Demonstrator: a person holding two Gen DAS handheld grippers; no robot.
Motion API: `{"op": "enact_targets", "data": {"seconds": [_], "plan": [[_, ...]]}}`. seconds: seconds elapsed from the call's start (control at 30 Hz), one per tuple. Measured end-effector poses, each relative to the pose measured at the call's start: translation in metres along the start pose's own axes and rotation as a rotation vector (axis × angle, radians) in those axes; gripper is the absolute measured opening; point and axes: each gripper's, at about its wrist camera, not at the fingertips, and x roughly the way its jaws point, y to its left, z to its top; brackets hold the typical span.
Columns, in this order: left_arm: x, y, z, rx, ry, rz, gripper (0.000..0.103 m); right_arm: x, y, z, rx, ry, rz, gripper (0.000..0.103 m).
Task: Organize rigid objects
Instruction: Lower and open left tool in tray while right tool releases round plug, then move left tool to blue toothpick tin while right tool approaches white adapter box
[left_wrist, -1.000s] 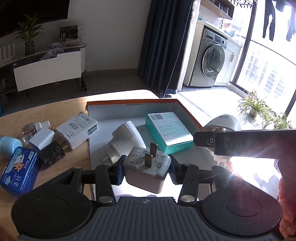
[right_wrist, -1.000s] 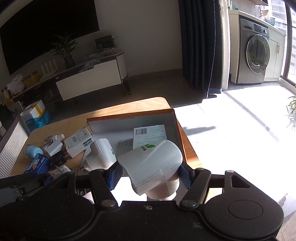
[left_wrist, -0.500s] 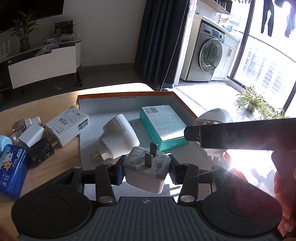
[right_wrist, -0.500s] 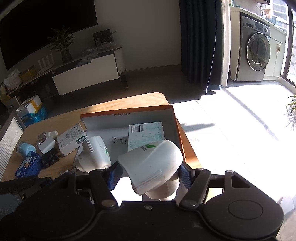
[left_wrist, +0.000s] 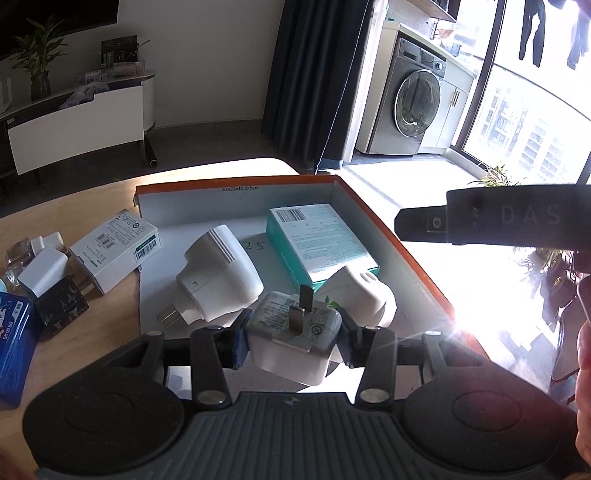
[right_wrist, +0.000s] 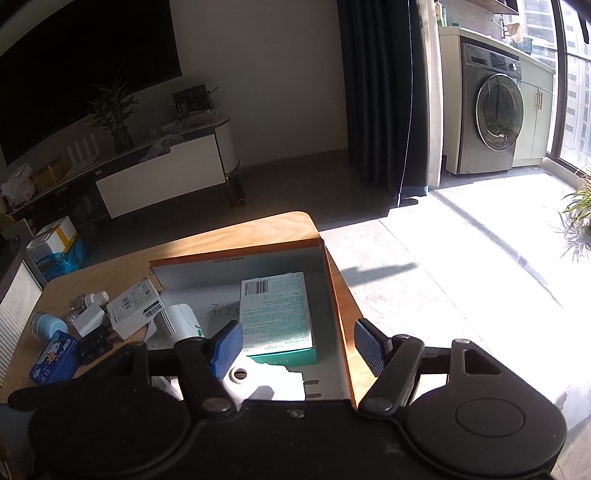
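My left gripper is shut on a small white charger, prongs up, held over the near part of an orange-rimmed cardboard box. In the box lie a teal carton, a white plug adapter and a rounded white adapter. In the right wrist view my right gripper hangs above the box with its jaws opening and nothing between them. The rounded white adapter lies under it, next to the teal carton.
Left of the box on the wooden table lie a white carton, a small white charger, a black cube and a blue tin. The table's right edge runs just beyond the box, with sunlit floor past it.
The right gripper has opened and let go of the rounded white adapter, which now lies in the box by the teal carton. The left gripper still holds the charger.
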Motion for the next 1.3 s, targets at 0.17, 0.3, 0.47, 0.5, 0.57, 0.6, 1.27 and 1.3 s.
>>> {"op": "enact_targets", "data": {"seconds": [0.17,0.3,0.47,0.5,0.57,0.6,1.27,1.3], "plan": [[-0.006,-0.002,0.002,0.006,-0.011,-0.009,0.054,-0.008,-0.002,0.000,0.008,-0.015,0.006,0.081],[-0.016,0.002,0.006,-0.007,-0.038,0.012,0.062,-0.012,0.002,0.000,0.004,-0.021,0.020,0.081],[-0.029,0.011,0.008,-0.031,-0.051,0.056,0.071,-0.017,0.011,0.000,-0.010,-0.023,0.034,0.081],[-0.032,0.014,0.009,-0.038,-0.055,0.067,0.073,-0.017,0.012,0.000,-0.011,-0.022,0.038,0.081],[-0.039,0.018,0.009,-0.051,-0.062,0.086,0.078,-0.018,0.016,-0.001,-0.016,-0.019,0.051,0.081],[-0.041,0.020,0.009,-0.056,-0.066,0.096,0.081,-0.020,0.017,-0.002,-0.021,-0.018,0.056,0.081],[-0.086,0.077,-0.010,-0.157,-0.100,0.236,0.085,-0.014,0.074,-0.014,-0.119,0.033,0.152,0.081],[-0.088,0.080,-0.012,-0.161,-0.101,0.242,0.085,-0.013,0.077,-0.015,-0.123,0.036,0.158,0.081]]}}
